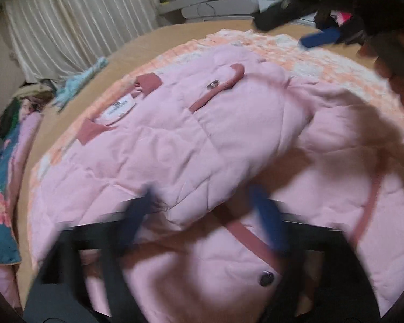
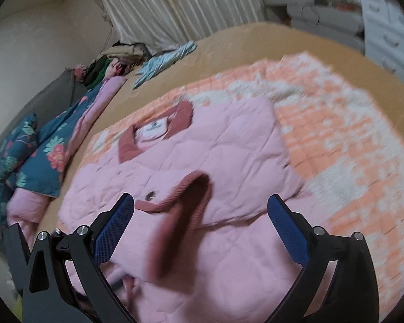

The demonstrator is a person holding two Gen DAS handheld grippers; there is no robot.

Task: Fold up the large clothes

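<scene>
- On the tan bed cover (image 2: 237,37), atop a peach-and-white checked quilt (image 2: 344,145): pink quilted jacket with dusty-rose collar and trim (image 2: 202,148) lying front up, collar toward the curtain.
- Across the jacket's chest: one pink quilted sleeve with a ribbed dusty-rose cuff (image 2: 185,199) lying folded inward, cuff resting near a metal snap button (image 1: 212,84).
- Remaining, judging from the layout: lower body and hem still spreading wide toward the cameras, not yet folded up; other side hard to judge through blur.
- Near the lower edge of the left wrist view: left gripper (image 1: 202,215) standing wide apart, blue-padded fingers (image 1: 266,215) straddling a fold edge of the jacket, gripping nothing; contact with the cloth unclear through blur.
- Above the folded sleeve: right gripper (image 2: 202,226) likewise spread wide, blue pads (image 2: 113,231) flanking the cuff, clamping nothing.
</scene>
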